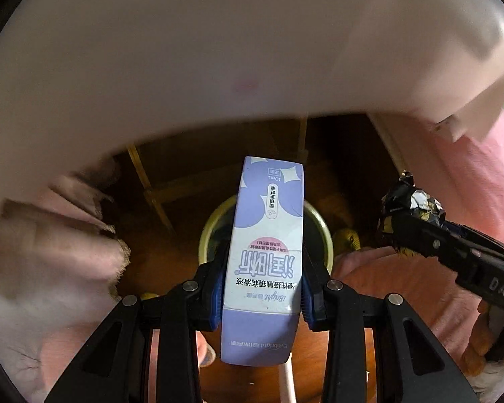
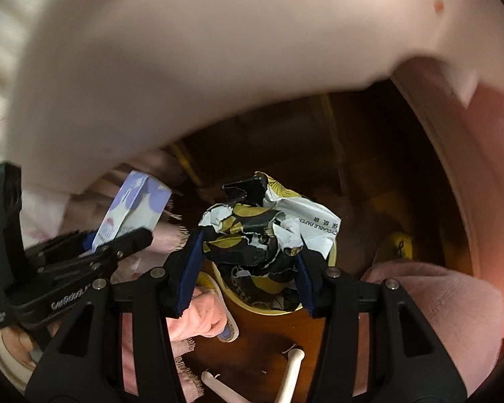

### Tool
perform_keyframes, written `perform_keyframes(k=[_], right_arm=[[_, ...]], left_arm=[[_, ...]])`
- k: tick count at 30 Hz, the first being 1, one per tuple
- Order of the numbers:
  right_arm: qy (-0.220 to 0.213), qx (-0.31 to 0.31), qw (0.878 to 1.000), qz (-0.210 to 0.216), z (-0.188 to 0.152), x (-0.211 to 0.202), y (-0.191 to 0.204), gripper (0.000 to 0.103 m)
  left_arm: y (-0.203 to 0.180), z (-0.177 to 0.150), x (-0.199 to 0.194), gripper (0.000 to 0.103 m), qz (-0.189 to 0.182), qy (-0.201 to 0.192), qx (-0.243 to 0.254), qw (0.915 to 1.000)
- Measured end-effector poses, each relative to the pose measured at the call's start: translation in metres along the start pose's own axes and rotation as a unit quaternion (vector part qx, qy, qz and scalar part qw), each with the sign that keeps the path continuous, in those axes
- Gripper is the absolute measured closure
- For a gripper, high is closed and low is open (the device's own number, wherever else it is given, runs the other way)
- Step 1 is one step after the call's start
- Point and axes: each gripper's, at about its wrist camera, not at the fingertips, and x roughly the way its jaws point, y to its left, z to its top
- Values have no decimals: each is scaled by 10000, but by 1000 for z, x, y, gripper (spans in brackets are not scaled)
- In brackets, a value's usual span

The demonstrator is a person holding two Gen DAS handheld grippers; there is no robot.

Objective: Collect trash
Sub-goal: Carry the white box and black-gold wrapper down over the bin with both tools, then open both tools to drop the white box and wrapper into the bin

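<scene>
My left gripper (image 1: pixel 263 285) is shut on a purple-and-white eye-drop carton (image 1: pixel 267 252), held upright above a round yellow-rimmed bin (image 1: pixel 322 228) on the dark wooden floor. My right gripper (image 2: pixel 248 268) is shut on a crumpled black, yellow and white paper wrapper (image 2: pixel 265 228), held over the same yellow bin (image 2: pixel 268 305). The right gripper with its wrapper (image 1: pixel 413 208) shows at the right of the left wrist view. The left gripper with the carton (image 2: pixel 134 208) shows at the left of the right wrist view.
A white tabletop edge (image 1: pixel 184 67) arches blurred across the top of both views. Pink cloth and the person's pink-clad legs (image 2: pixel 436 302) flank the bin. White stool legs (image 2: pixel 292 369) lie on the floor below. Wooden furniture rails (image 1: pixel 158 194) stand behind.
</scene>
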Motion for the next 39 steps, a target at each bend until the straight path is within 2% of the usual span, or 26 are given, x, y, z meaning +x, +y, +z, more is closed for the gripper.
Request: perform_keyframes(k=[5,10,14,25,29,30,32,34,36,39], right_arm=[[136,260,9994,-179,-9,34,-23,56],[413,363,9983,-195,1,63,-26,56],[574,290,9977,-234,6,76,-26,56],[869,295,9955,-221,4,102,-25,52],[871,307,9956,-188,5,103,-25,48],[890,317,9954,-174,5,104,-25,46],[924,341,9950,-168,6,106,-26,43],[923,337,9951,-150,6,106,-27,41],[904,322,9953,-138,6,106,-27,37],[886,288,9956,-119,6,107,-27,36]], left_arm=[[4,-15,42,68,-42,351,-188,9992],[-3,8,79,68,-97,622,-294,9976],[0,12,96,68,-204,757,-377,9962],[18,17,115,67,-434,894,-406,9942],[18,18,114,66,-363,919,-412,9942],[18,19,115,64,-336,929,-420,9942],[17,19,114,50,-297,948,-446,9941],[18,19,113,30,-240,938,-485,9941],[20,20,111,26,-162,877,-538,9946],[23,21,109,23,-92,822,-603,9948]])
